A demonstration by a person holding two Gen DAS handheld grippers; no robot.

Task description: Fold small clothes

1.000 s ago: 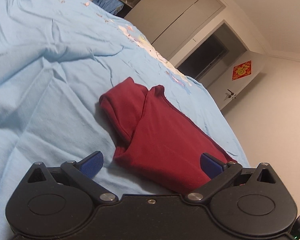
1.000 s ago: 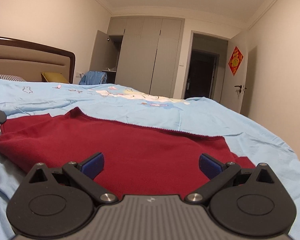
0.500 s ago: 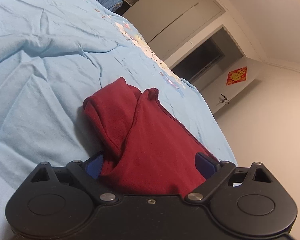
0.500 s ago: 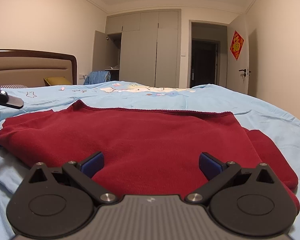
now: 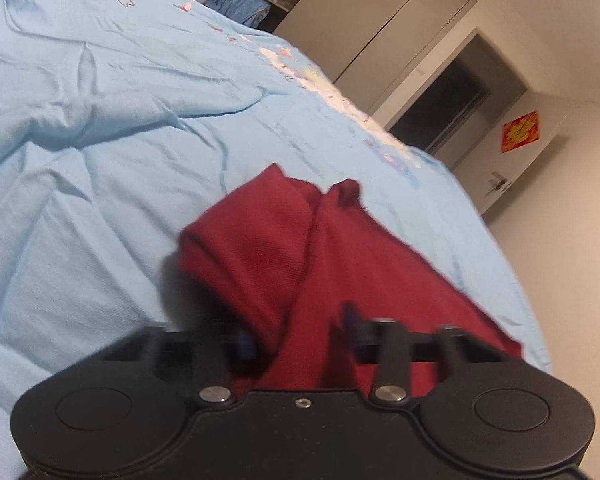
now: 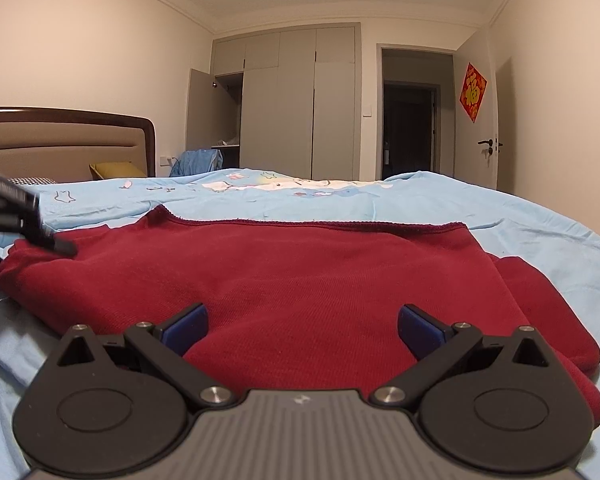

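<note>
Red garment point(image 5: 320, 264) pinched in left gripper point(image 5: 298, 344) — right gripper point(image 6: 302, 328) spread wide, empty.

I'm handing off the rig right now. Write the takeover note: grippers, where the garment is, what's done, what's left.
Left gripper: jaws drawn in, pinching a bunch of the red garment at its left end; the view is blurred by motion.
Right gripper: open, fingers astride the garment's near edge, gripping nothing.
Garment: spread across the light blue bedsheet, partly folded, a second red layer showing at the right end.
Done: left end grasped.
Left: shut the right gripper on the near edge, probably fold across, then smooth.
</note>
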